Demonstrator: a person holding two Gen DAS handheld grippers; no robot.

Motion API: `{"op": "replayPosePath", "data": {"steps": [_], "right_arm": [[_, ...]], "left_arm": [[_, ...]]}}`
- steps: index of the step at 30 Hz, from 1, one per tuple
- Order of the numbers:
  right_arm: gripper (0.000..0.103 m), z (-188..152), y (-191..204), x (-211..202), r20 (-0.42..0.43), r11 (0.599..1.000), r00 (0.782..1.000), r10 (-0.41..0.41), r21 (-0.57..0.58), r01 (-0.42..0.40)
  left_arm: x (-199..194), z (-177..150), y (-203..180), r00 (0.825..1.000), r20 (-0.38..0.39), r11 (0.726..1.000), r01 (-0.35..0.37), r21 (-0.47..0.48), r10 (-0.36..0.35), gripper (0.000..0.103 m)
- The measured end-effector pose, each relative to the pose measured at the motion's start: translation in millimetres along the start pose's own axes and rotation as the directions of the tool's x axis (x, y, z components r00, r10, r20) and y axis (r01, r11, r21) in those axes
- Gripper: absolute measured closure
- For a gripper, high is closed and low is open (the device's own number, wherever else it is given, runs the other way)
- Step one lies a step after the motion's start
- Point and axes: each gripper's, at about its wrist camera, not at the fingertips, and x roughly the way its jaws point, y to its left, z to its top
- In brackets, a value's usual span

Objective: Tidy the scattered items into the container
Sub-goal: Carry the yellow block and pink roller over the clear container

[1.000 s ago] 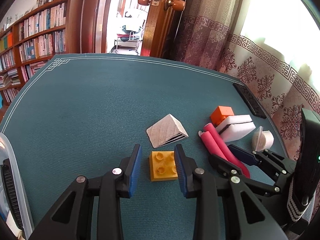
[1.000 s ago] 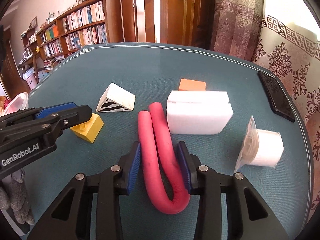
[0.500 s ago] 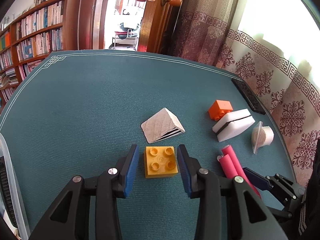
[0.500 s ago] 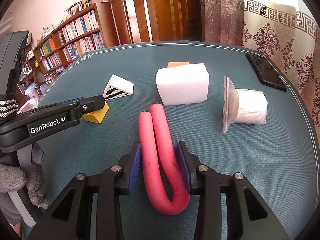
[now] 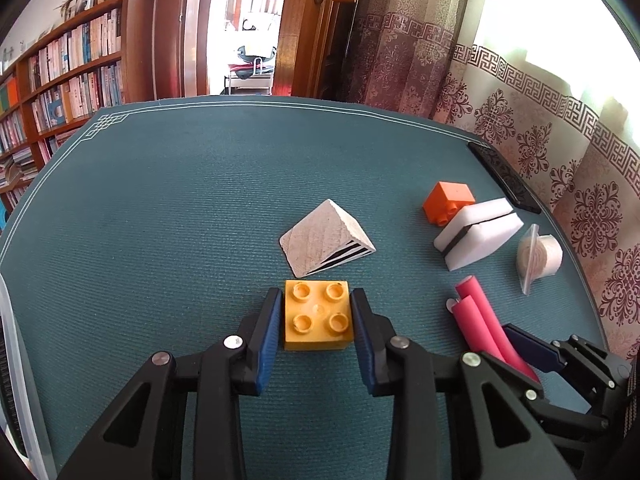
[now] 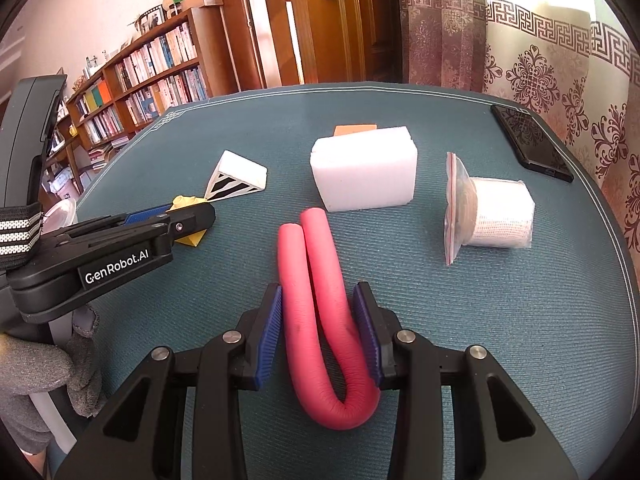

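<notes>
Yellow brick (image 5: pixel 318 316) pinched; pink foam tube (image 6: pixel 324 320) clamped.

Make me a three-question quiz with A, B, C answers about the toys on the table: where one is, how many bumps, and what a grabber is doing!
1. Where is the orange block?
A. just behind the white sponge
B. on top of the phone
C. inside a box

2. How many round studs top the yellow block?
A. two
B. four
C. six

3. What is the right gripper doing?
A. hanging high over bare cloth
B. gripping the white roll
C. squeezing the bent pink foam tube

Answers:
1 A: the left view shows the orange block right at the sponge's far side.
2 B: four studs show on its top, between the jaws of the left gripper.
3 C: both pads press the tube's two legs together.
</notes>
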Motion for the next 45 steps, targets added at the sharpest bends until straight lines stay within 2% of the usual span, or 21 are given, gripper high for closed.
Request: {"op": "replayPosePath", "data": {"steps": [13, 18, 23, 26, 33, 45], "right_arm": [[0.064, 0.9, -9.8, -5.7, 0.038, 0.997, 0.999, -0.013, 0.081, 0.01], [0.064, -1.8, -2.1, -12.8, 0.048, 0.99, 0.998, 0.029, 0.14, -0.036], [0.064, -6.7, 20.9, -27.6, 0.084, 0.989, 0.995, 0.06, 0.132, -0.071], [0.064, -9.4, 29.0, -32.5, 0.1, 0.99, 0.994, 0.051, 0.127, -0.063], [0.064, -15.3, 34.7, -32.7, 0.091, 0.985, 0.994, 0.06, 0.155, -0.074], [0.064, -26.2, 53.5, -44.5, 0.106, 0.987, 0.991, 0.088, 0.124, -0.101]], "left_arm": [[-26.7, 10.9, -1.9, 0.997, 0.083, 1.0, 0.002, -0.014, -0.001, 0.066], [-33.5, 14.5, 1.3, 0.995, 0.104, 1.0, 0.005, -0.027, -0.002, 0.066], [-43.5, 17.9, 4.8, 0.991, 0.13, 0.999, 0.012, -0.04, -0.006, 0.066], [-49.7, 20.5, 4.9, 0.989, 0.148, 0.999, 0.014, -0.042, -0.007, 0.066], [-67.7, 25.0, 6.7, 0.981, 0.194, 0.999, 0.01, -0.044, -0.002, 0.066], [-112.1, 21.9, 26.6, 0.96, 0.278, 0.997, -0.011, -0.078, 0.032, 0.066]]}}
